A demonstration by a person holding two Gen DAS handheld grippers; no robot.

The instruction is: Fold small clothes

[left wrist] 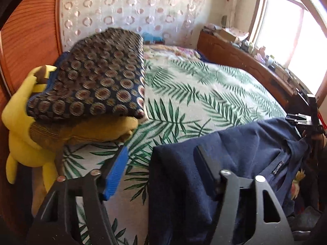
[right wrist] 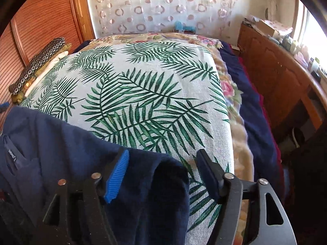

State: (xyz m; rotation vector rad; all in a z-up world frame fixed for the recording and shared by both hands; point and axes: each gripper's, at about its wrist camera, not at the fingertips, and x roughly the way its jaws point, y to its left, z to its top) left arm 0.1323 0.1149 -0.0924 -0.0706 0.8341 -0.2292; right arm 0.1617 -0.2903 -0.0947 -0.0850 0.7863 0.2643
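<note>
In the left wrist view we see the left gripper (left wrist: 161, 171) with its jaws spread. The blue ribbed pad (left wrist: 116, 175) stands over the bare bed cover, while the dark right finger (left wrist: 206, 169) lies against the navy garment (left wrist: 245, 153). We see no cloth pinched between the two pads. The garment hangs and bunches at the near edge of the bed (left wrist: 204, 94), its neck opening and label turned toward the right. The bed wears a white cover printed with green palm leaves. At the left edge of the bed sits a folded cloth with ring patterns (left wrist: 92, 77), stacked on a mustard-coloured fold (left wrist: 81, 132), with a yellow plush toy (left wrist: 20, 122) beside and under the stack. At the far right, the tips of the other gripper show just beyond the garment, too small for us to read.

In the right wrist view we see the right gripper (right wrist: 162, 173), its jaws also spread. Its blue pad (right wrist: 116, 175) touches the garment (right wrist: 61, 138), which droops between the fingers without reaching the dark finger (right wrist: 210, 175); nothing is pinched. The garment lies at the near left corner of the bed (right wrist: 143, 77). The patterned stack (right wrist: 38, 65) rests at the far left edge. A wooden cabinet (right wrist: 276, 71) stands beyond the right edge.
</note>
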